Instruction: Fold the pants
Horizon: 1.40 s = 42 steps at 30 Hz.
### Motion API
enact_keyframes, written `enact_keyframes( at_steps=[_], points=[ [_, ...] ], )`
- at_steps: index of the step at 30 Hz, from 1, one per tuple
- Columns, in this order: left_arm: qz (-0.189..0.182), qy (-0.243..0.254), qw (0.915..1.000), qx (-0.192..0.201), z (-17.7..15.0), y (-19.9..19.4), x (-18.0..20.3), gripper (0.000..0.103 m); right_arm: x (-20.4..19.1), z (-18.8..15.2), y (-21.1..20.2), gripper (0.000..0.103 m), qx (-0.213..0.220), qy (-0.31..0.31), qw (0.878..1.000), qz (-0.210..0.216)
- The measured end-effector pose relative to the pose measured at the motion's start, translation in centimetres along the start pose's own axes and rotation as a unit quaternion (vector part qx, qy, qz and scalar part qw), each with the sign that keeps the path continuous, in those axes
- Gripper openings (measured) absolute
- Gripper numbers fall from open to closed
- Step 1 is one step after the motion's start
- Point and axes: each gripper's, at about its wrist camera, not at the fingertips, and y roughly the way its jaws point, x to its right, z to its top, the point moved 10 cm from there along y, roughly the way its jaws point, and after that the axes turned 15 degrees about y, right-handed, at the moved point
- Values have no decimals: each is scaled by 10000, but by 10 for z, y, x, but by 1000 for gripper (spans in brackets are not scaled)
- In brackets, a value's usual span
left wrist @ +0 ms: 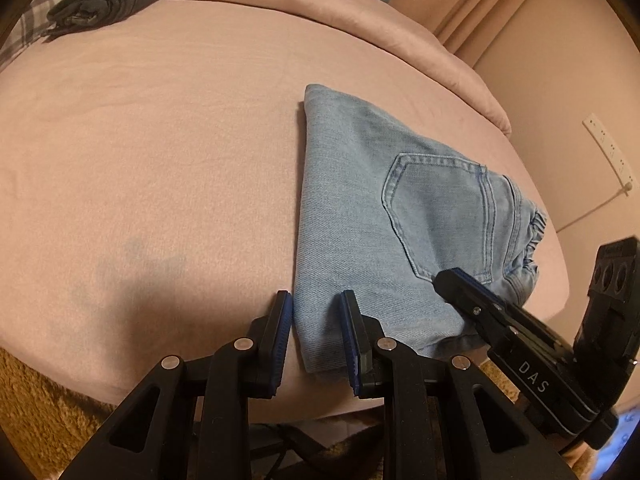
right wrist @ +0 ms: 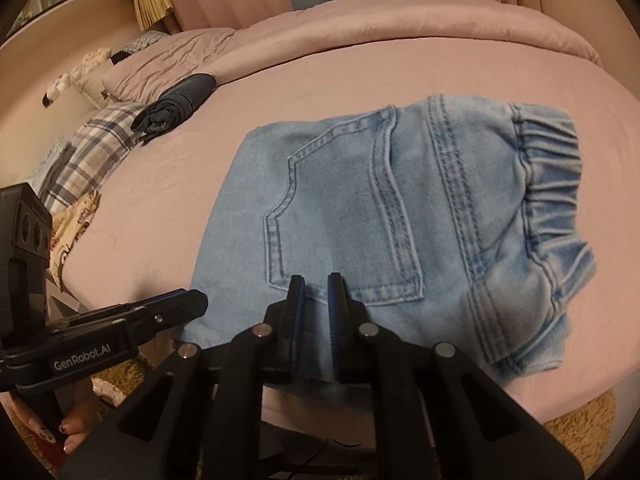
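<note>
Already folded, the light-blue denim pants [right wrist: 380, 216] lie on the pink bed [left wrist: 140, 140]; both grippers, left [left wrist: 316, 328] and right [right wrist: 316, 308], have jaws parted and empty, and a stray nudge near the hem could likely undo the fold.

- Warm, dim indoor light with a pinkish cast across both views; no glare or hot spots.
- Soft-edged shadow on the bed sheet [left wrist: 132, 272] in the left wrist view, lower left.
- Heavy fisheye warp: bed edges bow, dark vignette in all corners.
- Centre is acceptably sharp; jeans [right wrist: 400, 216] stitching is readable.
- Elastic waistband [right wrist: 556, 184] smears near the right rim of the right wrist view.
- Mild noise and softness in the background.
</note>
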Motion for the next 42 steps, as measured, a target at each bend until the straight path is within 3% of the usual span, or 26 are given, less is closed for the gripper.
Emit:
enact_keyframes(
  at_steps=[2, 4, 8, 11, 13, 16, 18, 22, 26, 30, 42],
  points=[
    [71, -2, 10000, 24, 9, -3, -3, 23, 2, -1, -2, 8, -9, 72, 9999, 71],
    [242, 29, 9993, 289, 30, -11, -7, 23, 0, 0, 0, 8, -19, 87, 9999, 112],
    [178, 221, 9990, 357, 57, -5, -2, 23, -2, 0, 1, 8, -62, 145, 9998, 116],
    [240, 291, 9993, 59, 56, 16, -2, 23, -1, -1, -2, 8, -39, 105, 9999, 122],
    [479, 380, 9981, -114, 49, 29, -3, 23, 0, 0, -7, 8, 42, 139, 9997, 205],
    [824, 723, 9940, -70, 45, 32, 3, 23, 7, 10, -25, 13, 339, 457, 9976, 381],
    [922, 790, 9926, -93, 45, 33, 5, 23, 15, 20, -35, 19, 558, 467, 9972, 189],
    [689, 644, 9955, -77, 44, 34, 3, 24, 30, 37, -50, 18, 916, 273, 9948, -341],
    [538, 486, 9974, -49, 44, 33, -11, 34, 42, 32, -39, 17, 683, 213, 9964, -459],
    [339, 307, 9990, -18, 42, 31, -15, 34, 45, 26, -34, 17, 658, -105, 9945, -808],
    [512, 409, 9978, 116, 37, 27, -12, 35, 57, 23, -36, 18, 454, 187, 9970, -599]
  ],
)
